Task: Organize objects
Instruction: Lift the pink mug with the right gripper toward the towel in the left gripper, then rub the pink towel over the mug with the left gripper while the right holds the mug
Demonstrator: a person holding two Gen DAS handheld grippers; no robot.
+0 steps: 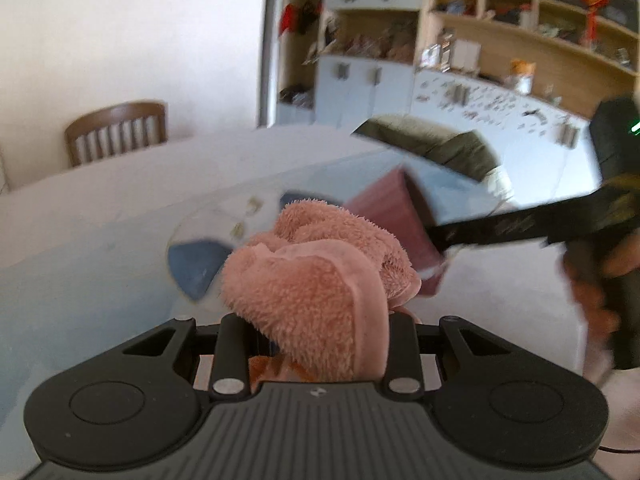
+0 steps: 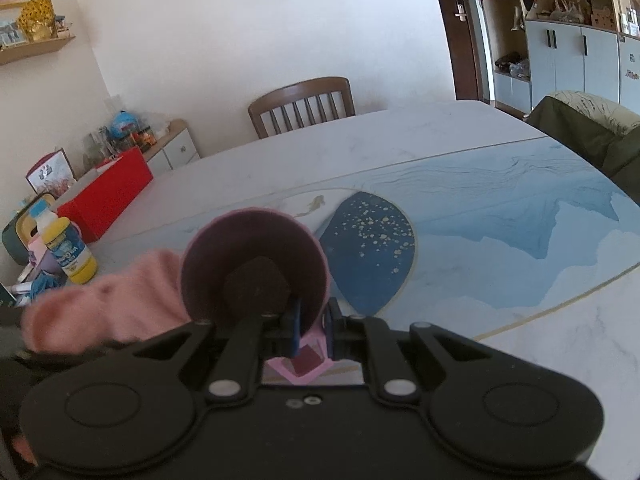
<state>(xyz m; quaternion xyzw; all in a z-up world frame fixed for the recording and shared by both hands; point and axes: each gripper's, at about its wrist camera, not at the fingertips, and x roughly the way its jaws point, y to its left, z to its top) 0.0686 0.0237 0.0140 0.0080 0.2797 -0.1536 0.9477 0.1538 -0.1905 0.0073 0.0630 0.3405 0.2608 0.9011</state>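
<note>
left gripper [image 1: 316, 332] clamped on a fluffy pink towel [image 1: 316, 280], right gripper [image 2: 308, 328] pinching the pink cup [image 2: 254, 264] by its wall, above the table [image 2: 500, 240]

- One pink fluffy cloth [image 1: 316, 276], bunched in the left gripper [image 1: 316, 344].
- One pink cup [image 2: 256, 264], its wall held by the right gripper [image 2: 310, 332].
- Two grippers, one in each hand.
- One desk [image 2: 500, 240], its top printed in blue and white.
- One wooden chair [image 2: 302, 104] at the desk's far side.
- One red box [image 2: 108, 194] at the desk's left end.
- One yellow bottle [image 2: 70, 252] with a blue label, just beside the box.
- One wall shelf [image 2: 36, 50], upper left.
</note>
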